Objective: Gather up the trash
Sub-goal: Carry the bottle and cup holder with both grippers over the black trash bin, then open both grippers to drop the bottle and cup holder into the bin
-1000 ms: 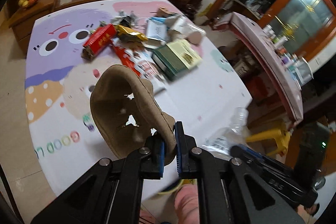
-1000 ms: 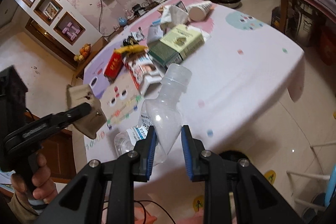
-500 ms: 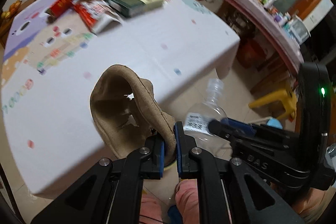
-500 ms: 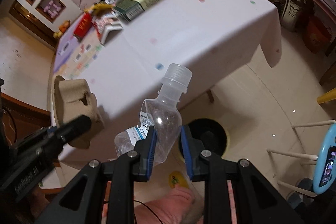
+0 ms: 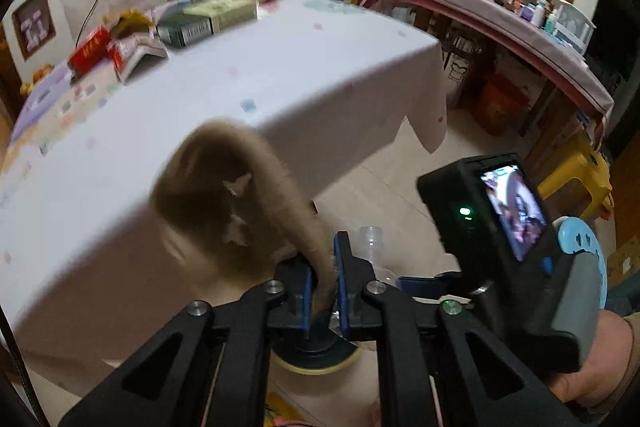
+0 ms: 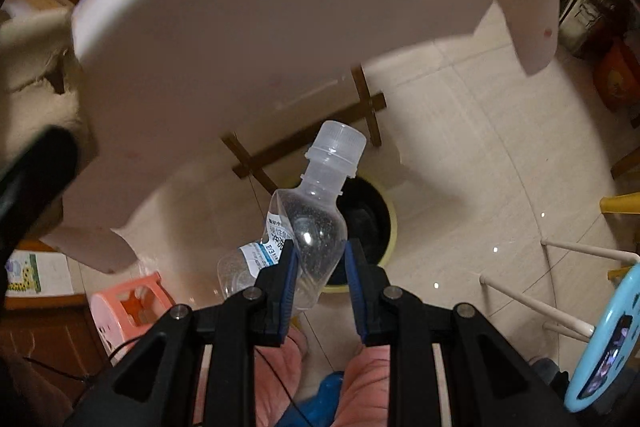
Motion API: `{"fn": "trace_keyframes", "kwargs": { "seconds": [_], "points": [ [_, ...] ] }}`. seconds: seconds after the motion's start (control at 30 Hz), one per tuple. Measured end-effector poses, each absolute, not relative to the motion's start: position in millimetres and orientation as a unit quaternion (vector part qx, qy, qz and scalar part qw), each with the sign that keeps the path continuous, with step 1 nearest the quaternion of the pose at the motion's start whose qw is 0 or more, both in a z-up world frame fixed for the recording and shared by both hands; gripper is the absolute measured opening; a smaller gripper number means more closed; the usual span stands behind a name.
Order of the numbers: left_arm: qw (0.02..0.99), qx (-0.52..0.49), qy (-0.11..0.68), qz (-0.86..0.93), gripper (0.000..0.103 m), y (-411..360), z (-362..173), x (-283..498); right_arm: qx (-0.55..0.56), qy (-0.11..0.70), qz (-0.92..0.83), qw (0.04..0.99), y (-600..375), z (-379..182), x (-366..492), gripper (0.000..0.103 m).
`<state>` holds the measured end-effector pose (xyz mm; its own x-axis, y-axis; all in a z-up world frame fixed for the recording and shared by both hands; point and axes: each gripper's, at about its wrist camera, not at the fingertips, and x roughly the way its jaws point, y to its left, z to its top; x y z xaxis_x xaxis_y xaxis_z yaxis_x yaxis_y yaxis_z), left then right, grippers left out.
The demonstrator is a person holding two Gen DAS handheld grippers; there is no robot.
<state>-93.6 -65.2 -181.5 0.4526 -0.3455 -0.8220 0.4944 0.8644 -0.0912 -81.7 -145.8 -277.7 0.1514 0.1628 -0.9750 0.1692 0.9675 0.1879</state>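
My left gripper [image 5: 322, 277] is shut on a torn brown cardboard piece [image 5: 228, 203] and holds it off the table's near edge, above a round black bin with a yellow rim [image 5: 316, 355]. My right gripper [image 6: 320, 267] is shut on a crushed clear plastic bottle [image 6: 316, 223] with a white cap, held above the same bin [image 6: 368, 223] on the floor. The bottle's neck [image 5: 370, 239] shows just right of the left fingers. The cardboard [image 6: 36, 67] shows at the left edge of the right wrist view.
The table with its white cloth [image 5: 240, 99] carries more trash at the far end: a red box [image 5: 88, 51], a green box [image 5: 208, 19], wrappers. A pink stool [image 6: 128, 307] and a yellow stool [image 5: 576, 179] stand on the tiled floor.
Both grippers have moved back off the table and down toward the floor with their loads. The bin has come into view under them.
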Motion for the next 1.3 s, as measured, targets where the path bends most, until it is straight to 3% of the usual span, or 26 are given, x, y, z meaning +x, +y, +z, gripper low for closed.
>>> {"fn": "trace_keyframes", "kwargs": {
  "seconds": [0.47, 0.63, 0.7, 0.77, 0.93, 1.3],
  "points": [
    [0.807, 0.046, 0.558, -0.190, 0.007, -77, -358, -77, 0.098, 0.679, 0.050, 0.726, -161, -423, -69, 0.024],
    [0.784, 0.028, 0.599, -0.160, 0.028, -65, -417, -58, 0.079, 0.687, 0.055, 0.720, -154, -466, -67, 0.026],
    [0.778, 0.011, 0.613, -0.140, 0.050, -58, -430, -53, 0.096, 0.691, 0.055, 0.714, -156, -481, -69, 0.026],
    [0.780, -0.006, 0.614, -0.124, 0.059, -48, -437, -55, 0.108, 0.691, 0.054, 0.712, -160, -491, -67, 0.027],
    [0.780, -0.018, 0.619, -0.095, 0.061, -31, -447, -65, 0.115, 0.687, 0.056, 0.715, -160, -498, -69, 0.048],
    [0.785, -0.027, 0.615, -0.068, 0.061, -24, -406, -83, 0.127, 0.666, 0.053, 0.733, -155, -454, -78, 0.049]
  ]
}}
